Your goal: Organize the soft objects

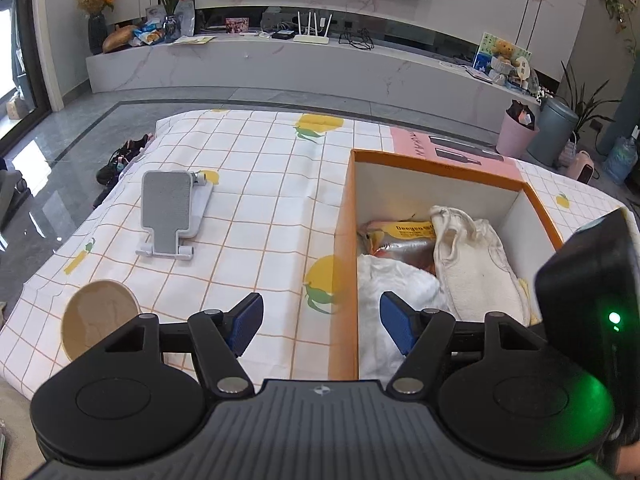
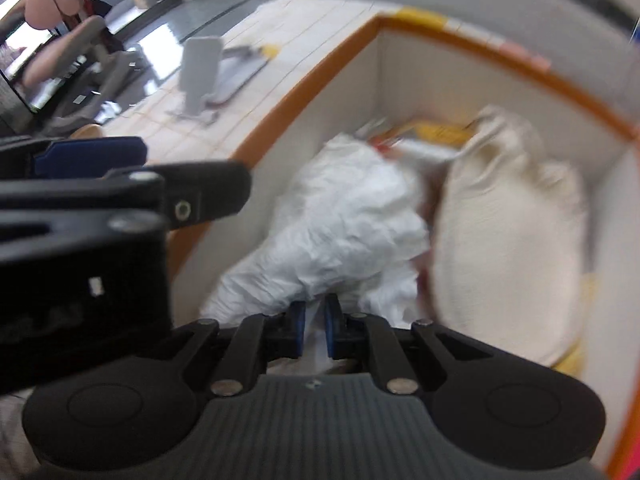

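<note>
Right wrist: gripper [image 2: 315,326] pinches white bag [image 2: 340,224]

The box [image 1: 440,160] has an orange rim and outer wall and a white inside. In it lie a crumpled white plastic bag [image 1: 394,280], a cream cloth bag [image 1: 474,256] and a silver pouch with a yellow label [image 1: 404,238]. Behind the box a pink carton [image 1: 412,140] shows dark printed shapes. Left of the box, the tablecloth [image 1: 260,208] is white with an orange grid and yellow lemons with green leaves. On it rest a grey and white stand [image 1: 172,212] and a tan bowl [image 1: 98,316]. Both grippers are black with blue pads [image 1: 248,322].
</note>
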Demonstrator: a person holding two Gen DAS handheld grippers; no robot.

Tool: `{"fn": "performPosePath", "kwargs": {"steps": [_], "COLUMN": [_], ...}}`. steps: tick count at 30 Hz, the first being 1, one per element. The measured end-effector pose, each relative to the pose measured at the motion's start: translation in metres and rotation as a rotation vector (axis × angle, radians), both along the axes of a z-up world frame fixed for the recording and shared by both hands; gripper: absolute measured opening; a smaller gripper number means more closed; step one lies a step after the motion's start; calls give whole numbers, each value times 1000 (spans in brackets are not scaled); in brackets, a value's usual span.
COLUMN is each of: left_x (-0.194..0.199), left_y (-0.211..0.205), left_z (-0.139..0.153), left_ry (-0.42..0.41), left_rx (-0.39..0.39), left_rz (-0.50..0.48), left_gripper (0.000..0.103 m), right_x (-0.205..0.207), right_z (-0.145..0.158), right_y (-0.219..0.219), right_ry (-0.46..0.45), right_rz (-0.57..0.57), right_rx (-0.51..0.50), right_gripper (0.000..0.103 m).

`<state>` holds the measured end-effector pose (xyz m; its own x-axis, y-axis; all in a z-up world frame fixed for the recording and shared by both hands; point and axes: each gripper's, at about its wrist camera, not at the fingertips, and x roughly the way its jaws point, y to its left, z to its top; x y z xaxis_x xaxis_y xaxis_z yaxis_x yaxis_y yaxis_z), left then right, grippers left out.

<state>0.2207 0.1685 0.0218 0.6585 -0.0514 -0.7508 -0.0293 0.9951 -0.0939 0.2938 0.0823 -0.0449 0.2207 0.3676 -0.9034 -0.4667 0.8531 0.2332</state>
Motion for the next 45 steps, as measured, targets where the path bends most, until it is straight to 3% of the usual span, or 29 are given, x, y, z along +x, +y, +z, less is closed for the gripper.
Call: {"fn": "performPosePath", "kwargs": {"steps": [5,8,9,11,14,17,20,23,25,29,31,33,35,39,45], "left_x": [0,-1,-2,-5,-12,-24,-43,-66,-86,-131,-148,-164,-178,-194,-198], "left_y": [1,1,1,0,-4,-12,-23,-43,-56,-86,-102,-114,-124,-145,-161], "left_z": [3,7,9,15,28,41,57,78,92,102,102,99,93,75,44], "left_ry": [-8,-16,-22,-41,-76,-118,-171,-259,-334,-481,-515,-546,-582,-622,-549], "left_rx": [-6,-9,-10,-15,-20,1,40,103,131,163,180,154,112,67,39], "left_rz": [-1,-2,0,11,22,36,62,29,27,47,24,-16,-39,-86,-78], "left_gripper": [79,79,79,78,78,80,82,87,91,92,92,92,93,93,93], "right_x": [19,17,11,-7,-35,-62,-91,-127,-156,-213,-238,-259,-273,-290,-310], "right_z": [-16,1,12,37,69,98,133,163,176,179,174,168,158,130,95], "right_y": [-17,-34,-38,-43,-53,-69,-99,-126,-138,-170,-187,-203,-215,-232,-244], "right_ry": [168,167,116,-28,-176,-285,-398,-539,-635,-878,-976,-1037,-1034,-910,-802], "right_rz": [-30,-97,-96,-78,-60,-84,-179,-247,-290,-572,-611,-666,-696,-649,-618], "right_rx": [125,155,150,102,72,89,150,210,219,260,276,225,151,88,90], "right_gripper": [7,8,11,40,66,69,73,86,87,95,99,100,100,100,100]}}
